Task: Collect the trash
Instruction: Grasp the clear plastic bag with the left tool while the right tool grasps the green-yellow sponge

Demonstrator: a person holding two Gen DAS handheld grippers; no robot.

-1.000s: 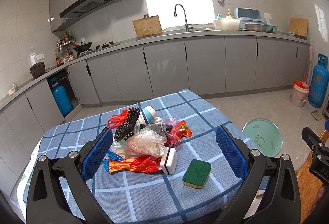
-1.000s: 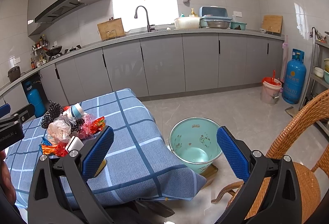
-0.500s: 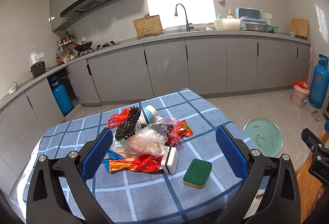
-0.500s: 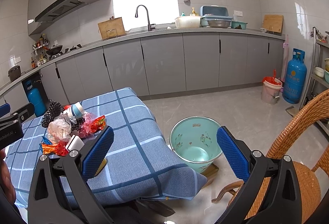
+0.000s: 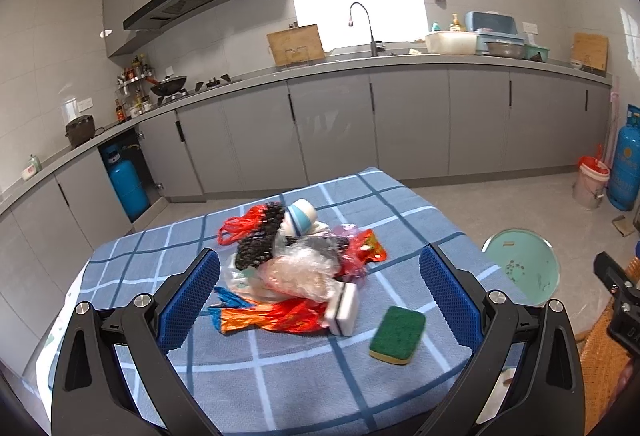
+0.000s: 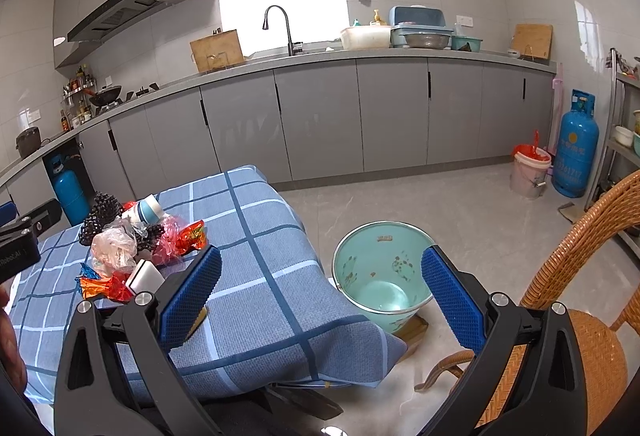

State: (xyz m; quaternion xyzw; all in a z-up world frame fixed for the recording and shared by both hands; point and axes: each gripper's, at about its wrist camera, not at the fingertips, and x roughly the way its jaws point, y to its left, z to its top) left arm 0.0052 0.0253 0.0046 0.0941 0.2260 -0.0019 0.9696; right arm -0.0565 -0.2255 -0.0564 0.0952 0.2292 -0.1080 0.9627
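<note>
A pile of trash point(image 5: 296, 268) lies on the blue checked tablecloth point(image 5: 280, 376): clear and red plastic bags, orange wrappers, black mesh, a blue-and-white cup point(image 5: 302, 213). A white eraser sponge point(image 5: 343, 303) and a green sponge point(image 5: 397, 334) lie beside it. My left gripper point(image 5: 320, 300) is open and empty, just short of the pile. My right gripper point(image 6: 320, 300) is open and empty, over the table's right edge, with the pile point(image 6: 132, 248) to its left. A mint-green bucket point(image 6: 382, 272) stands on the floor by the table.
A wicker chair point(image 6: 580, 296) stands at the right. Grey kitchen cabinets point(image 6: 360, 115) run along the back wall. A blue gas cylinder point(image 6: 574, 145) and a small bin with a red liner point(image 6: 530, 171) stand at the far right.
The left view has crept slightly closer to the pile. The right gripper has barely moved. Both stay open.
</note>
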